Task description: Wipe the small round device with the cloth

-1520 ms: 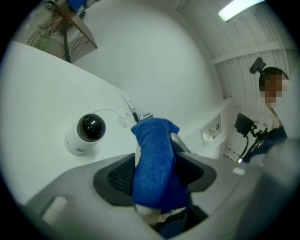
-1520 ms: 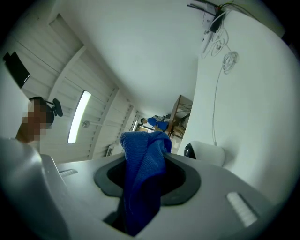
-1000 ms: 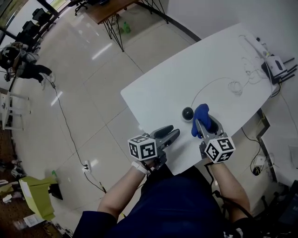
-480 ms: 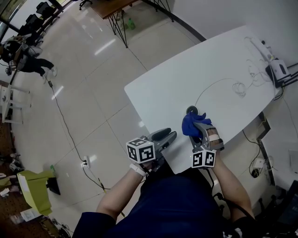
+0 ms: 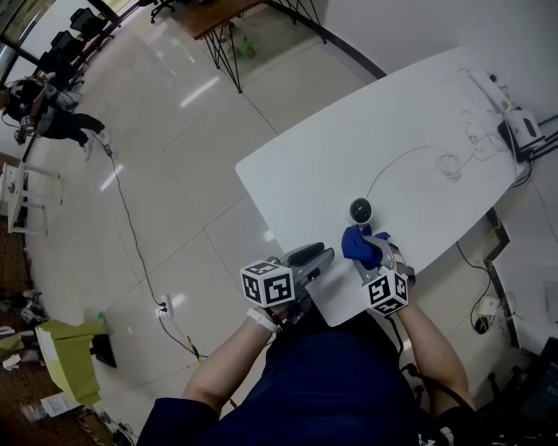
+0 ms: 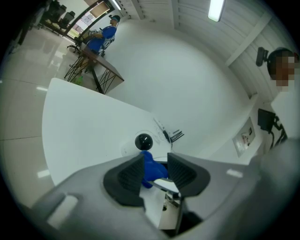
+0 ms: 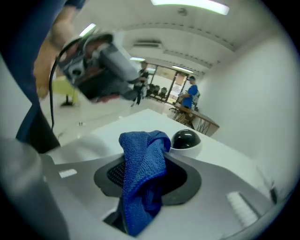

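Observation:
The small round device [image 5: 360,209], a black dome on a white base, sits on the white table [image 5: 349,148] near its front edge. My right gripper [image 5: 370,250] is shut on a bunched blue cloth [image 5: 360,245] just in front of the device, and I cannot tell whether they touch. In the right gripper view the cloth [image 7: 140,178] fills the jaws of the right gripper [image 7: 149,165], with the device [image 7: 186,138] just past them. My left gripper [image 5: 319,254] hovers at the table's near corner; its jaws have just been closing, with nothing between them. In the left gripper view the left gripper [image 6: 154,167] frames the cloth [image 6: 151,169] and the device [image 6: 143,141] beyond.
A thin white cable [image 5: 397,157] runs from the device to a coil [image 5: 445,164]. A white box with antennas [image 5: 523,131] lies at the far right end. The table edge is close under both grippers. A desk [image 5: 209,13] and a person [image 5: 44,118] are far off on the tiled floor.
My right gripper has rolled and come down and back toward me with the cloth, from beside the device to just in front of it. The left gripper has barely shifted.

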A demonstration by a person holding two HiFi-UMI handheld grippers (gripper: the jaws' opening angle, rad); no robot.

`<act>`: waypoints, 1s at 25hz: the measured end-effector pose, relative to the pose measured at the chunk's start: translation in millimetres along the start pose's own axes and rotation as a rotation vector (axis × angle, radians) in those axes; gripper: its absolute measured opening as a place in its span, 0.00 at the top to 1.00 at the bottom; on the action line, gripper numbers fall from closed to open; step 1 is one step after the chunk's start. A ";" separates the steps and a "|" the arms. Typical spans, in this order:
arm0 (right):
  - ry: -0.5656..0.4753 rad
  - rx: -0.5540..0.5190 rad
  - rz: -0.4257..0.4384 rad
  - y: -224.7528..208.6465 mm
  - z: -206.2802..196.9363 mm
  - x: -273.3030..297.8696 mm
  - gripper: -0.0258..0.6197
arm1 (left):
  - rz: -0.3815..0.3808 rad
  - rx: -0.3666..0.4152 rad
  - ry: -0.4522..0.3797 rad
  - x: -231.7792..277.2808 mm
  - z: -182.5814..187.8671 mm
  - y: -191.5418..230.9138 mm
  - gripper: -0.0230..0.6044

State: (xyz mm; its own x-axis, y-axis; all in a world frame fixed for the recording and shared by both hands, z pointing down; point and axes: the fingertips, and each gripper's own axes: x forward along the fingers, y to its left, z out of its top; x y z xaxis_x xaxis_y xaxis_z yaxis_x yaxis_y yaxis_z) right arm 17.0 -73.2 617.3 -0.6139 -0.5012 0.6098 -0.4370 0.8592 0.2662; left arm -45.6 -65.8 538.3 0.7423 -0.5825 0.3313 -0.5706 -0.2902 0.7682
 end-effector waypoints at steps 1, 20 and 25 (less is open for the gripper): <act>-0.054 0.152 0.012 -6.7 3.9 -9.3 0.71 | -0.004 -0.002 -0.004 -0.8 0.9 -1.8 0.72; -0.242 1.052 -0.023 -106.1 20.8 -41.6 0.71 | -0.004 0.434 0.153 51.5 21.0 -26.3 0.72; -0.210 1.139 0.001 -121.2 -9.7 -36.2 0.71 | 0.011 0.395 0.159 67.0 27.4 -14.9 0.71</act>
State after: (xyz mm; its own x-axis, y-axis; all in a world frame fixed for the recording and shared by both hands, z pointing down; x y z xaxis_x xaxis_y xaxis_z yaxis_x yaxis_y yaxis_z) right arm 98.5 -158.2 570.2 -0.6650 -0.5995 0.4454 -0.7099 0.3223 -0.6262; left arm 3.0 -121.3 534.0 0.7623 -0.4722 0.4426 -0.6470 -0.5709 0.5054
